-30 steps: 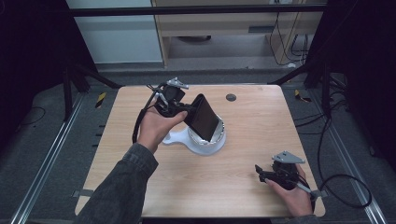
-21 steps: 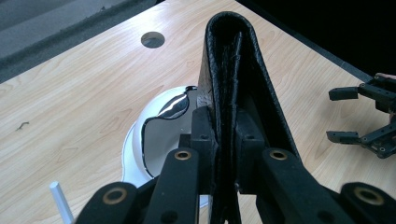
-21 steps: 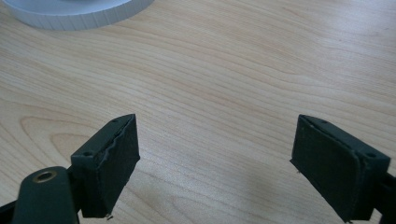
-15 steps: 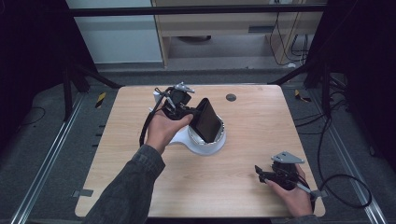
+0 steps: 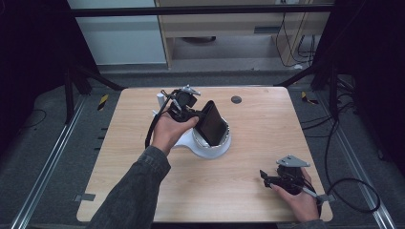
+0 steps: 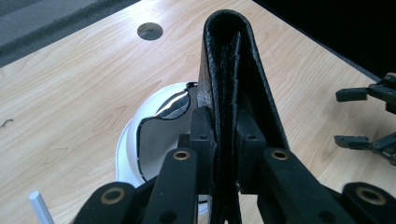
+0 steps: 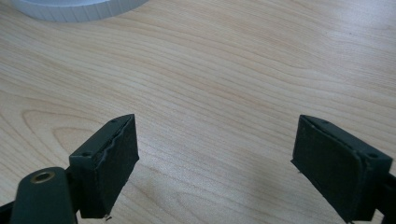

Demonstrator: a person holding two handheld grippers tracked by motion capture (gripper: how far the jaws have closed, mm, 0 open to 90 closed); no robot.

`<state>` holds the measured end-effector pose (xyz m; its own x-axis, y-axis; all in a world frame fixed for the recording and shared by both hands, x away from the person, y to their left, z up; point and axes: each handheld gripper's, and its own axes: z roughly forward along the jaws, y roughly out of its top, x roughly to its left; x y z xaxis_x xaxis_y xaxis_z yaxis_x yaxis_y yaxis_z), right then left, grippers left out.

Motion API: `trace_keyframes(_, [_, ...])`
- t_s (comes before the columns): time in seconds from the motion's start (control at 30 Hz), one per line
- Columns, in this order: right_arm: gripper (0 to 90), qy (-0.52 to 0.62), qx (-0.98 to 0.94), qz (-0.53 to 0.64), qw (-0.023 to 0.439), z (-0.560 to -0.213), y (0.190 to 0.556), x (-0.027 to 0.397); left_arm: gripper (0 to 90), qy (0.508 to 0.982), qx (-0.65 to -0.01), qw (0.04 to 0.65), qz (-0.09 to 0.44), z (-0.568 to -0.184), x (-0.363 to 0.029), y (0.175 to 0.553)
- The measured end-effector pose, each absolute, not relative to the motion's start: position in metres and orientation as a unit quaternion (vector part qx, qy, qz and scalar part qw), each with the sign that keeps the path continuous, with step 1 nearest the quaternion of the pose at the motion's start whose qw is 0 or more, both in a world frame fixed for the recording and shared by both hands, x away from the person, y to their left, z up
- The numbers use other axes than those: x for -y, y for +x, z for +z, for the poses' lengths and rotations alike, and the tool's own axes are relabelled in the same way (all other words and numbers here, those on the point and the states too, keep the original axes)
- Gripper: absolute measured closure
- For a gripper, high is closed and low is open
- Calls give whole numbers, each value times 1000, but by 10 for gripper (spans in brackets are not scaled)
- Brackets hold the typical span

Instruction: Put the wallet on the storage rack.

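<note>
So the left gripper [image 5: 193, 112], fingers clamped on the black wallet [image 5: 213, 123], has just lowered it upright into the white bowl [image 5: 210, 149] mid-worktop, basically placed, while the right gripper [image 5: 270, 179] sits open and idle near the corner.

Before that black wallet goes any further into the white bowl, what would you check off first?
1. Grip: the left gripper has its jaws clamped on the black wallet. Ok.
2. Aim: the wallet stands over the white bowl, its lower end inside the rim. Ok.
3. Bowl free of other things: its inside is partly hidden behind the wallet. Cannot tell.
4. Wallet upright: it leans in the high view. Not ok if it should stand straight.
5. Other hand out of the way: the right gripper rests open near the table's front corner, apart from the bowl. Ok.
</note>
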<state>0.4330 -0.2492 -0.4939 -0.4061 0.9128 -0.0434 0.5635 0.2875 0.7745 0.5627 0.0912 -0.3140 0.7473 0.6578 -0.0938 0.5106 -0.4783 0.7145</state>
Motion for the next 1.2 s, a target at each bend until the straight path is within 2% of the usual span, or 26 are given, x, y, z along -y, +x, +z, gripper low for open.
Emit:
trace_keyframes(0.3, [143,490,-759,351,247,-493,433,251,740,842,-360,387,108,-311,-101,568])
trace_keyframes(0.4, [142,490,-760,350,247,-493,432,251,672,837,-365,390,119,-308,-105,568])
trace_keyframes(1.2, [138,489,-763,347,242,-495,432,250,535,816,-347,428,171,-287,-109,558])
